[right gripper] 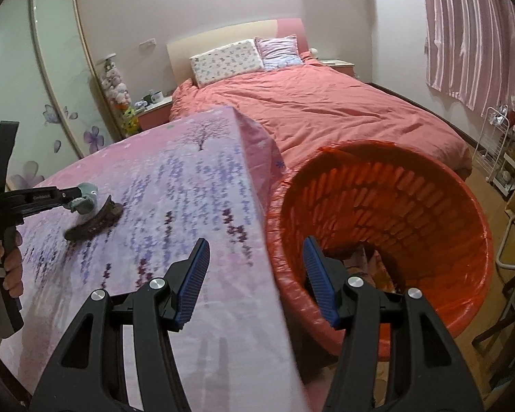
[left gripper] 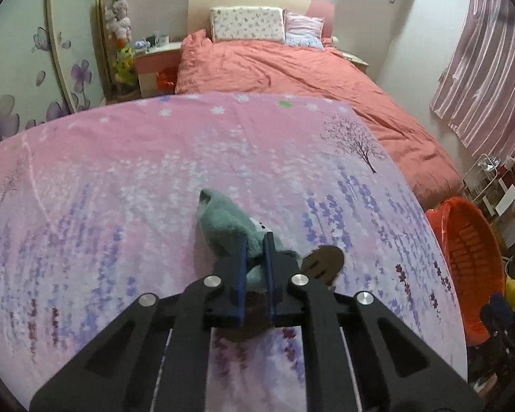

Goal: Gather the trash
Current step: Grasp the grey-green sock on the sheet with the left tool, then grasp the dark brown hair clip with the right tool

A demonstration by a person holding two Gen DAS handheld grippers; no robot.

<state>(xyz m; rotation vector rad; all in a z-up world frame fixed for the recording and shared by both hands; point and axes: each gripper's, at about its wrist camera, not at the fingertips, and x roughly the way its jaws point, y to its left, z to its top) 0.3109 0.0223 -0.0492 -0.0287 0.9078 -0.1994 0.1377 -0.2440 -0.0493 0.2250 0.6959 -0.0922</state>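
Observation:
My left gripper (left gripper: pixel 256 240) is shut on a grey-green sock (left gripper: pixel 226 223) that lies on the pink and purple flowered tabletop (left gripper: pixel 120 189). A dark brown hair claw clip (left gripper: pixel 324 261) lies just right of the sock. In the right wrist view the left gripper (right gripper: pixel 73 194) holds the sock (right gripper: pixel 86 201) with the clip (right gripper: pixel 94 225) beside it. My right gripper (right gripper: pixel 255 254) is open and empty, over the table's right edge beside the orange bin (right gripper: pixel 412 206).
The orange basket bin (left gripper: pixel 470 250) lined with an orange bag stands on the floor right of the table, with some items at its bottom. A bed with a coral cover (right gripper: pixel 326 110) lies behind. A white wire rack (right gripper: pixel 498 144) stands by the striped curtains.

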